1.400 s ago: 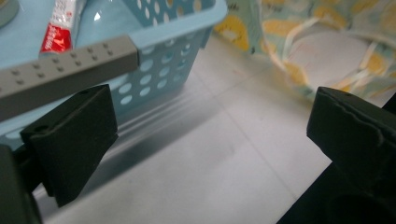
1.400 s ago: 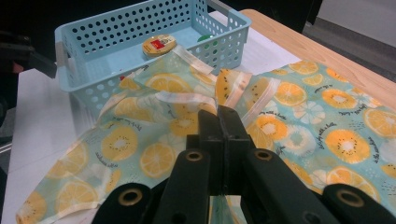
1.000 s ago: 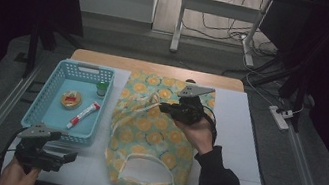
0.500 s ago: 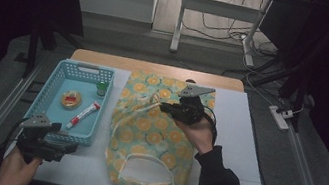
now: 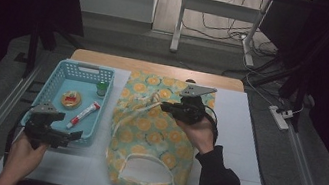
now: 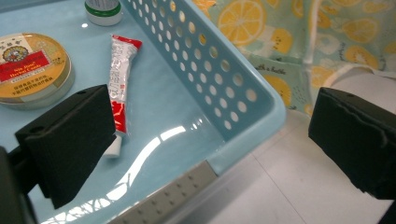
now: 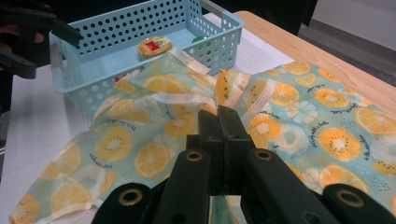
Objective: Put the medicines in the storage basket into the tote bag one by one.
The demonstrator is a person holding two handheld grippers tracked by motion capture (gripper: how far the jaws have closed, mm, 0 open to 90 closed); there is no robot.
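The closed right gripper (image 5: pixel 166 107) pinches the soft, light fruit-print bag (image 5: pixel 155 136) by its pale strap beside the basket (image 5: pixel 50 98); the left gripper (image 5: pixel 75 134) gapes open.

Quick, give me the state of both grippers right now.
Left gripper: open, holding nothing, jaws straddling the blue basket's corner.
Right gripper: shut on the lemon-print bag, fabric pinched and lifted.

Round tin (image 5: pixel 71 99) and green-capped bottle (image 5: pixel 101 88), white table (image 5: pixel 251 137)
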